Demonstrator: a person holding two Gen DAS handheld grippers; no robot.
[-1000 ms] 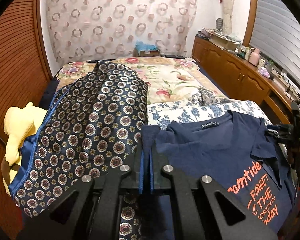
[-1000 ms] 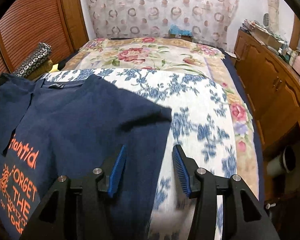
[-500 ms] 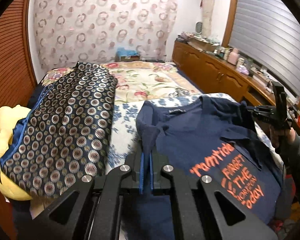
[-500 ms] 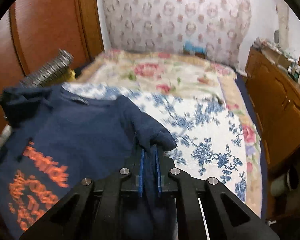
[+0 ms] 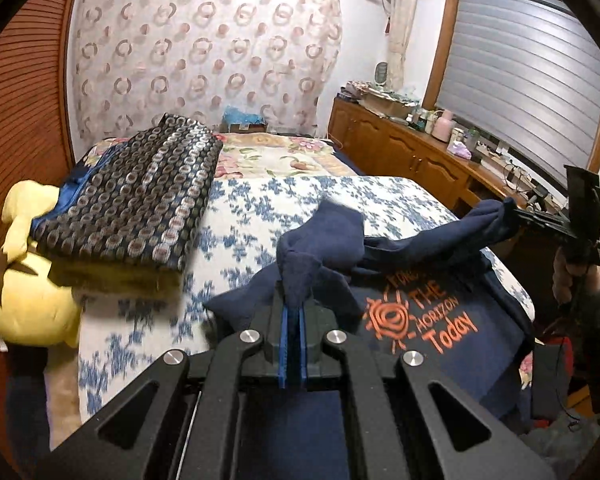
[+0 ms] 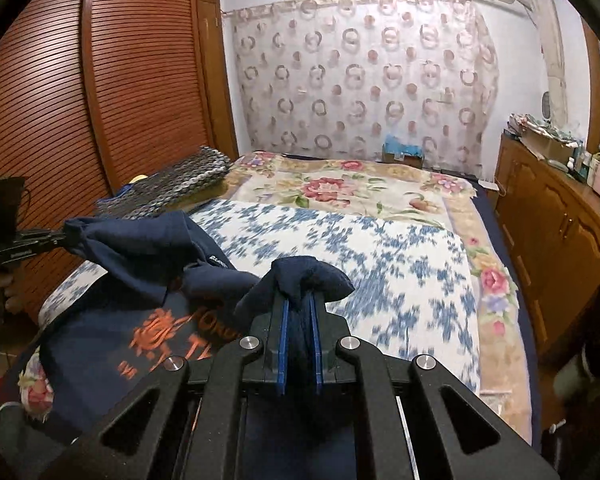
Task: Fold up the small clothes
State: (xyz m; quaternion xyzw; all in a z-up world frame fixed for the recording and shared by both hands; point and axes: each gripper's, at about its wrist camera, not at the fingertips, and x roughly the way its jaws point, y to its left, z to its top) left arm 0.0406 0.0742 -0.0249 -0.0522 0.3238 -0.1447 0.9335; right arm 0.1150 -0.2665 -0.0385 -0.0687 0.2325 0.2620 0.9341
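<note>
My left tongs [image 5: 293,320] are pressed together on a bunched corner of the navy blue cotton T-shirt with orange print [image 5: 432,344], and my right tongs [image 6: 299,320] pinch another wad of the same cloth between their blue pads. The shirt lies at the near end of the bed, on the white bedspread with blue flowers [image 5: 260,216], its top edge lifted and pulled over the printed front.

Much of the print is covered. In the left view I read "THE", "HORIZON" and "Today" beside an orange sun; the line above is cut off by the fold. In the right view the lettering is blurred, and a small white neck label at about 10 o'clock from my tongs is too small to read.

The right handle shows at 3 o'clock in the left view, held by a hand [image 5: 568,276] that is partly cut off. At 9 o'clock a dark folded cloth with ringed dots [image 5: 140,204] lies over a yellow plush toy [image 5: 32,308], hiding most of it. The wooden sideboard [image 6: 556,220] at 2 o'clock carries clutter I cannot make out.
</note>
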